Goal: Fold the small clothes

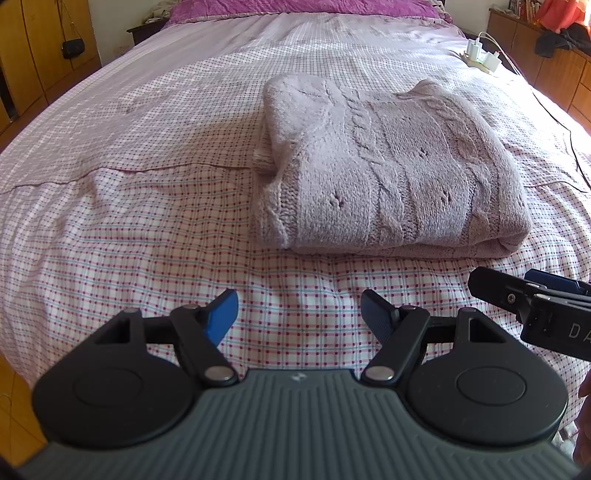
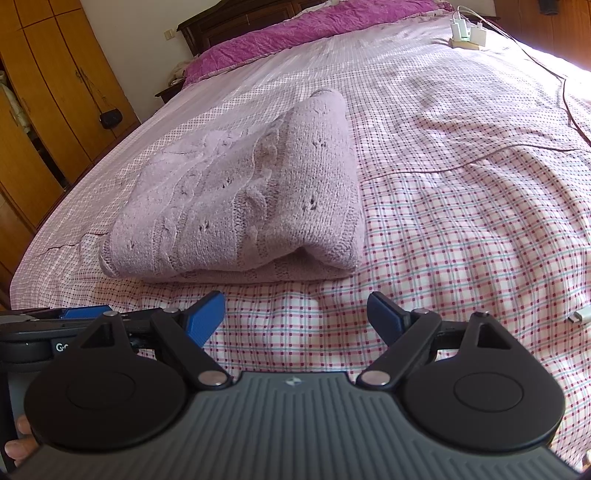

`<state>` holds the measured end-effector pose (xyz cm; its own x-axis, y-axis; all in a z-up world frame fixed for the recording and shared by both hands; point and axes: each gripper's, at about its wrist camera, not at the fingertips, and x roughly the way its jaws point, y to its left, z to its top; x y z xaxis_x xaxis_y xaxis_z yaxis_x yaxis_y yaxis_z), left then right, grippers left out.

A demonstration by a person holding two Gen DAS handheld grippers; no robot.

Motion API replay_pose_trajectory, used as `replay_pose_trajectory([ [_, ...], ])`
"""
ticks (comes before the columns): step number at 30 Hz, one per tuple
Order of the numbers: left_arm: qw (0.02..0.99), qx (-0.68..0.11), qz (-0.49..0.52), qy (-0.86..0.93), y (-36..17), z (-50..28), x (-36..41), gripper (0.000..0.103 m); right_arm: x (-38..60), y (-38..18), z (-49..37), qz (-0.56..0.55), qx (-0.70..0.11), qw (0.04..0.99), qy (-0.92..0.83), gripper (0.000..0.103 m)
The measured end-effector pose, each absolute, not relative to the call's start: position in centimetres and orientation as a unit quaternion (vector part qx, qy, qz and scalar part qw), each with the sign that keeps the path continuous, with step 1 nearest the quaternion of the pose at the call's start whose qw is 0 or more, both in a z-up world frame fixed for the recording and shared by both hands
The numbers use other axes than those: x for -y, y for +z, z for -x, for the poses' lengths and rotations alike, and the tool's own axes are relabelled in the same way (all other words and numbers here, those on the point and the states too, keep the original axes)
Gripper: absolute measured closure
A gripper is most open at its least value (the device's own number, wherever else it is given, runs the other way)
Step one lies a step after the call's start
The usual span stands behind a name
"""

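A lilac cable-knit sweater (image 1: 384,173) lies folded into a thick rectangle on the checked bedsheet (image 1: 147,229). The right wrist view shows the same sweater (image 2: 240,206) from its right corner, with the folded edge facing me. My left gripper (image 1: 299,317) hovers open just short of the sweater's near edge, with nothing between its blue pads. My right gripper (image 2: 297,319) is open too and empty, a little in front of the fold. The right gripper's body (image 1: 535,310) shows at the left view's right edge.
A white power strip with chargers (image 1: 482,55) and its dark cable (image 2: 569,107) lie on the bed's far right. A magenta quilt (image 2: 295,33) covers the head end. Wooden wardrobes (image 2: 48,110) stand on the left, and a small white plug (image 2: 581,316) rests near the right edge.
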<state>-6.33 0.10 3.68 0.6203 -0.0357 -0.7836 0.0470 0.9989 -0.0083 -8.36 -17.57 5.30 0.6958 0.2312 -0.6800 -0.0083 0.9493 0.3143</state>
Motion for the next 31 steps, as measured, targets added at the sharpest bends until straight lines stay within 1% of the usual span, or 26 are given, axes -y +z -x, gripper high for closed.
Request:
replay_pose_trajectory([
  [31,0.897,-0.442,-0.004,-0.028,3.7,6.29,-0.14,0.028,17.41,5.42,8.35,-0.144,-0.386,0.909,0.067,0.014],
])
